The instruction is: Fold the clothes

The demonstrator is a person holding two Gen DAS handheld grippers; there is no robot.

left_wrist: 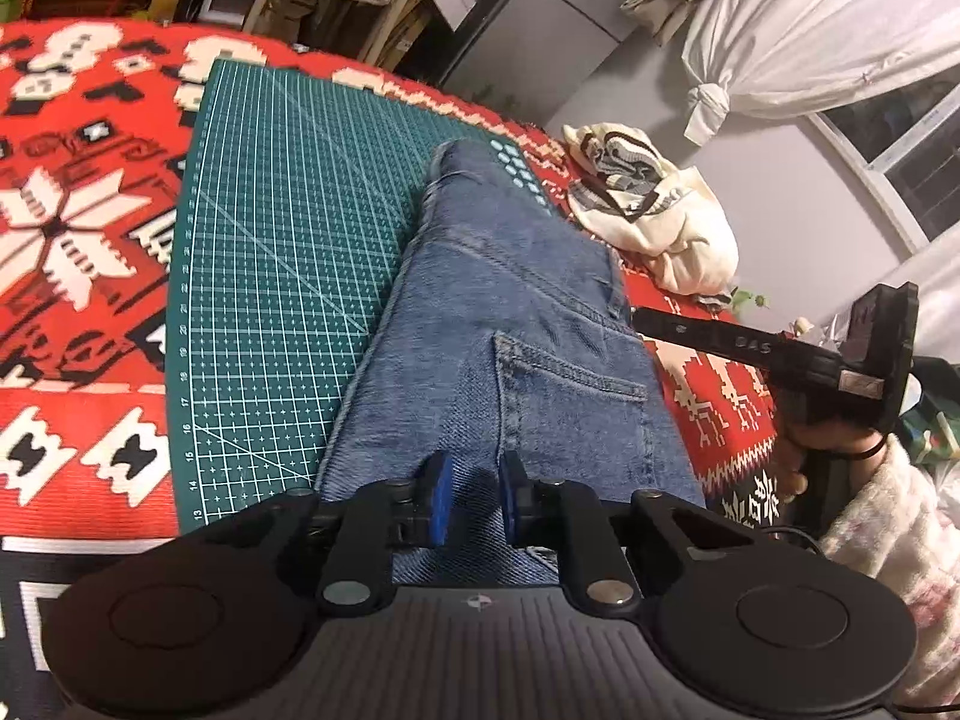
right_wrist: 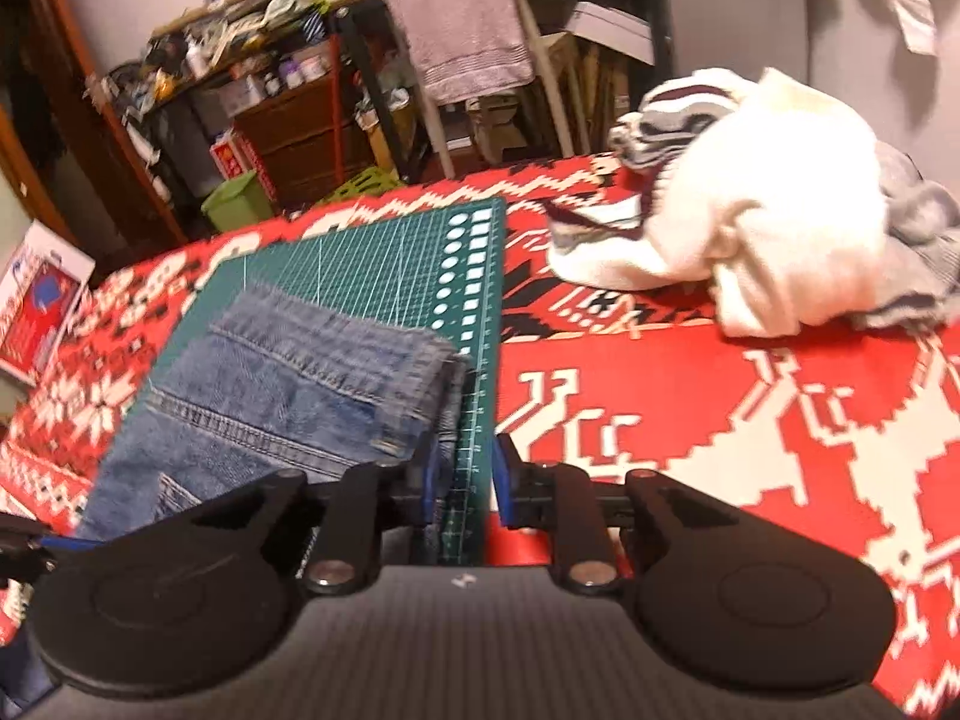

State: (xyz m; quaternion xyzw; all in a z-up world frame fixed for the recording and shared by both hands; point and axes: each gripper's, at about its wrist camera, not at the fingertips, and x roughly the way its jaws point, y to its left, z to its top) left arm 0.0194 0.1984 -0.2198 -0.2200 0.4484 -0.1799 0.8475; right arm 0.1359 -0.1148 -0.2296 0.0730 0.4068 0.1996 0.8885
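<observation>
Folded blue jeans [left_wrist: 510, 348] flat on green mat [left_wrist: 276, 240]

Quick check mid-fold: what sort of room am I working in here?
Probably a lived-in home room doubling as a craft space: the jeans lie on a green cutting mat over a red patterned blanket, with cluttered shelves and a towel-draped chair behind.

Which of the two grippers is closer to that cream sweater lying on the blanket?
Right. The right gripper sits at the jeans' edge on the side facing the sweater. The left gripper hovers over the jeans, with their width between it and the sweater.
</observation>
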